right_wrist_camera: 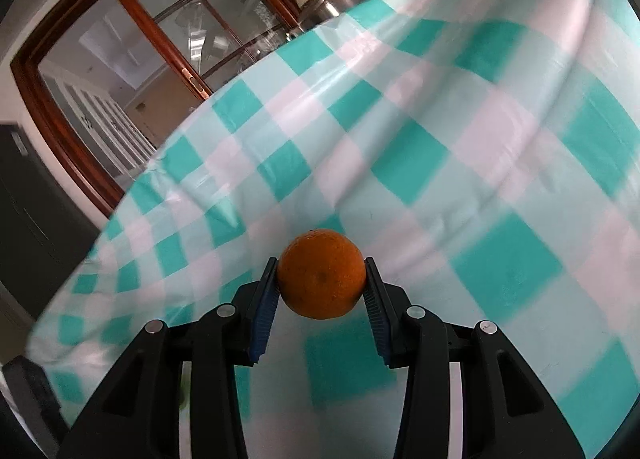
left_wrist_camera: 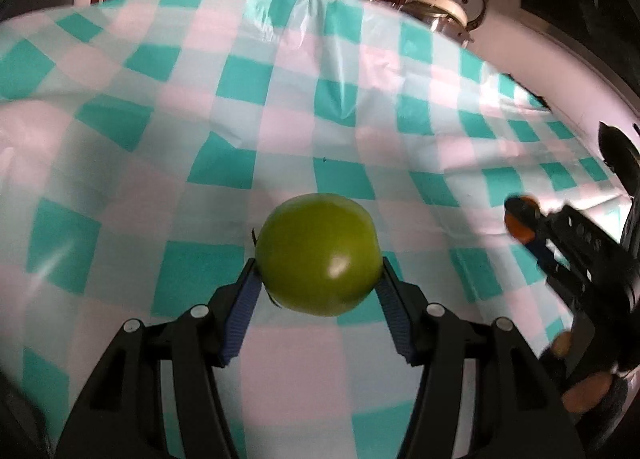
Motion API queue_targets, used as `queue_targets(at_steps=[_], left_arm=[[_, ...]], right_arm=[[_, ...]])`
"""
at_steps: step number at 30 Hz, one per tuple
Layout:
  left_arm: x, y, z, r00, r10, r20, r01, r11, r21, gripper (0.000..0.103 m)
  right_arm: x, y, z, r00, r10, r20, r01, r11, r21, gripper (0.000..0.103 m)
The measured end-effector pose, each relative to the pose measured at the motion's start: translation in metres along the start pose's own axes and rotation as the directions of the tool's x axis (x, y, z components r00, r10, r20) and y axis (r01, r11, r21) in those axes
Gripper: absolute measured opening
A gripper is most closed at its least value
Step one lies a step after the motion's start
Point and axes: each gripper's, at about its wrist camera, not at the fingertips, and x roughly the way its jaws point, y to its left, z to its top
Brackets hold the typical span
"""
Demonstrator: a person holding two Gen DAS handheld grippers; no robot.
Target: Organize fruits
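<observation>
Gripping a green apple (left_wrist_camera: 319,255) between the blue-padded fingers (left_wrist_camera: 244,299) of the left gripper (left_wrist_camera: 319,279), fingers spread fairly wide and closed against both sides of the fruit. Holding the apple above the bench (left_wrist_camera: 120,179), over its teal-and-white checkered cloth (left_wrist_camera: 340,119). Being nearly round, showing no clear long axis; pointing a thin dark stem tip out past the apple's left edge, so lying roughly sideways across the fingers.

Pinching an orange (right_wrist_camera: 321,274) between the fingers (right_wrist_camera: 264,311) of the right gripper (right_wrist_camera: 321,283), narrower than around the apple, pads pressing on both flanks. Hanging above the same checkered cloth (right_wrist_camera: 440,139). Showing a small dimple on the orange's near face, turned toward the camera; otherwise round with no readable long axis.

Appearing well to the right of the apple in the left wrist view: the right gripper (left_wrist_camera: 532,235) with the orange (left_wrist_camera: 520,219) at its tip, blurred. Standing beyond the apple, past the cloth's far edge: a metal jar (left_wrist_camera: 444,11) with a white lid, and a wooden-framed glass door (right_wrist_camera: 100,59).
</observation>
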Motion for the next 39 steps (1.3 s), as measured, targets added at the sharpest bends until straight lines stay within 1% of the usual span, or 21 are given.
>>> queue_targets(at_steps=[3,4,6,9,12,14,16,17,19,20,21,23,25,27,28,30,32,34,35,37,39], left_arm=[[-0.03,-0.017,-0.025,1.0,-0.011,0.019,0.01,0.998,0.056,0.056],[-0.039,-0.024,-0.033,0.999,-0.026,0.026,0.024,0.997,0.08,0.05],[-0.064,-0.048,-0.051,0.994,-0.091,0.053,0.082,0.986,0.147,0.046],[-0.108,-0.096,-0.078,0.976,-0.195,0.098,0.163,0.949,0.269,0.046],[-0.12,-0.127,-0.091,0.972,-0.222,0.074,0.185,0.924,0.334,0.047],[-0.111,-0.129,-0.095,0.97,-0.241,0.029,0.22,0.924,0.314,0.062],[-0.103,-0.114,-0.097,0.979,-0.193,0.059,0.172,0.951,0.256,0.079],[-0.098,-0.106,-0.097,0.983,-0.172,0.064,0.152,0.96,0.237,0.084],[-0.078,-0.091,-0.094,0.991,-0.135,0.011,0.129,0.967,0.22,0.084],[-0.067,-0.084,-0.091,0.982,-0.18,-0.055,0.187,0.964,0.188,0.084],[-0.063,-0.078,-0.088,0.973,-0.216,-0.078,0.226,0.96,0.166,0.084],[-0.064,-0.081,-0.085,0.967,-0.245,-0.074,0.254,0.951,0.175,0.086],[-0.067,-0.105,-0.082,0.95,-0.3,-0.091,0.313,0.918,0.244,0.089],[-0.069,-0.137,-0.081,0.937,-0.334,-0.107,0.35,0.88,0.32,0.098],[-0.065,-0.162,-0.078,0.938,-0.326,-0.117,0.346,0.861,0.374,0.101],[-0.05,-0.193,-0.072,0.944,-0.306,-0.127,0.331,0.848,0.415,0.101],[-0.022,-0.223,-0.058,0.951,-0.27,-0.154,0.31,0.853,0.419,0.101],[0.005,-0.244,-0.045,0.964,-0.221,-0.148,0.263,0.874,0.409,0.101],[0.019,-0.252,-0.041,0.965,-0.207,-0.161,0.256,0.877,0.406,0.101],[0.043,-0.268,-0.043,0.95,-0.206,-0.236,0.291,0.859,0.421,0.1],[0.056,-0.279,-0.05,0.952,-0.178,-0.247,0.277,0.845,0.458,0.089]], right_arm=[[-0.052,-0.012,-0.022,0.999,-0.015,0.032,0.015,1.0,-0.016,0.041],[-0.08,-0.018,-0.03,0.998,-0.016,0.061,0.018,0.999,-0.039,0.041],[-0.12,-0.031,-0.041,0.995,-0.026,0.096,0.033,0.997,-0.064,0.041],[-0.186,-0.062,-0.057,0.989,-0.072,0.129,0.082,0.994,-0.07,0.041],[-0.247,-0.097,-0.07,0.976,-0.136,0.17,0.145,0.989,-0.042,0.041],[-0.276,-0.115,-0.077,0.971,-0.159,0.181,0.166,0.986,-0.023,0.041],[-0.296,-0.125,-0.081,0.964,-0.167,0.209,0.174,0.985,-0.017,0.041],[-0.308,-0.131,-0.083,0.96,-0.163,0.227,0.172,0.985,-0.017,0.041],[-0.319,-0.142,-0.086,0.956,-0.161,0.244,0.169,0.986,-0.013,0.041],[-0.321,-0.148,-0.088,0.954,-0.167,0.247,0.174,0.985,-0.004,0.041],[-0.321,-0.153,-0.09,0.954,-0.171,0.247,0.175,0.985,0.005,0.041],[-0.32,-0.165,-0.095,0.955,-0.177,0.238,0.178,0.984,0.02,0.041],[-0.319,-0.176,-0.101,0.956,-0.188,0.224,0.184,0.982,0.037,0.041],[-0.317,-0.188,-0.107,0.957,-0.2,0.208,0.192,0.98,0.061,0.041],[-0.317,-0.193,-0.109,0.958,-0.206,0.201,0.195,0.978,0.072,0.041],[-0.321,-0.204,-0.113,0.956,-0.217,0.199,0.201,0.975,0.098,0.041],[-0.327,-0.21,-0.117,0.951,-0.23,0.204,0.213,0.972,0.103,0.041],[-0.335,-0.216,-0.122,0.945,-0.252,0.209,0.234,0.966,0.107,0.041],[-0.34,-0.222,-0.126,0.941,-0.267,0.208,0.249,0.962,0.111,0.041],[-0.347,-0.231,-0.131,0.934,-0.294,0.204,0.273,0.954,0.124,0.041],[-0.352,-0.246,-0.139,0.929,-0.318,0.188,0.291,0.943,0.159,0.041]])
